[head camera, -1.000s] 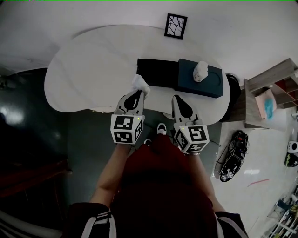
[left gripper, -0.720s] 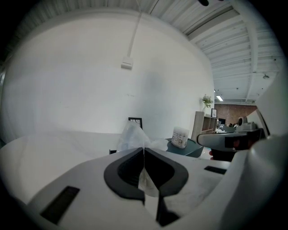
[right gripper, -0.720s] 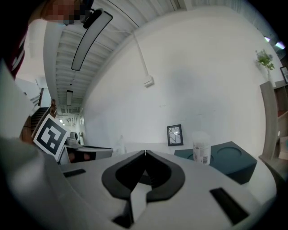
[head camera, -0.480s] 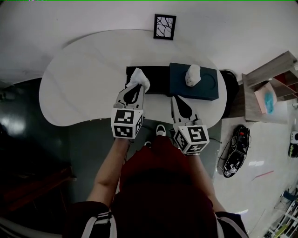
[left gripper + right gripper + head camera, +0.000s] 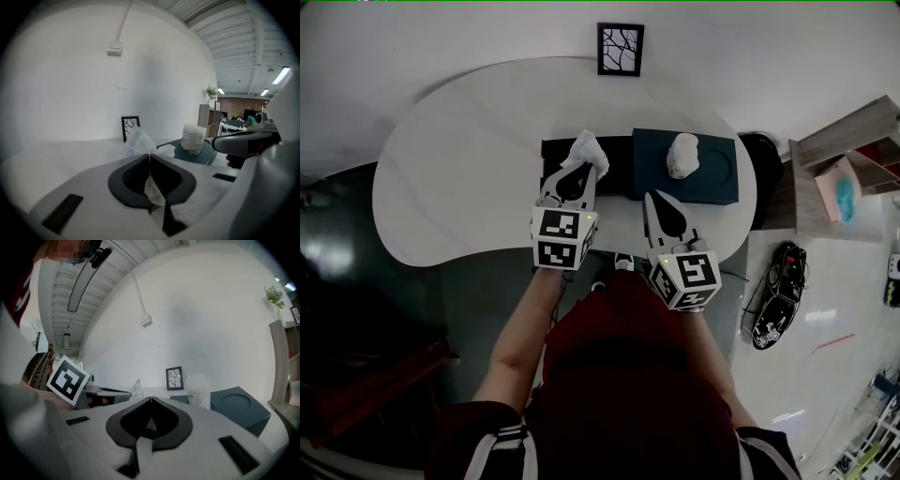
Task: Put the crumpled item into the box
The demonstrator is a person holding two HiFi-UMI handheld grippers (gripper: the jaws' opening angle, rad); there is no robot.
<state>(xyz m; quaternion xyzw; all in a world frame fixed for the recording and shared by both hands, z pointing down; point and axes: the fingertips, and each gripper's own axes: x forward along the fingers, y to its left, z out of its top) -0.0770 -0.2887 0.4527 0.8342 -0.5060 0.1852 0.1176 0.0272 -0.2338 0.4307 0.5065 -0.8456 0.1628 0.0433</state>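
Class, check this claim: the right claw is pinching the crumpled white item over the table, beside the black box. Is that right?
No. The left claw is shut on the crumpled white item, as the left gripper view shows; the right claw is shut on nothing. The rest stands: over the table, beside the black box.

White rounded table [image 5: 459, 178] bearing black box [image 5: 619, 161], dark teal box [image 5: 719, 176] and small framed picture [image 5: 621, 49].

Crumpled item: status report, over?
Left gripper shut on crumpled item, above black box, not released. Right gripper shut, empty. Nothing in the way.
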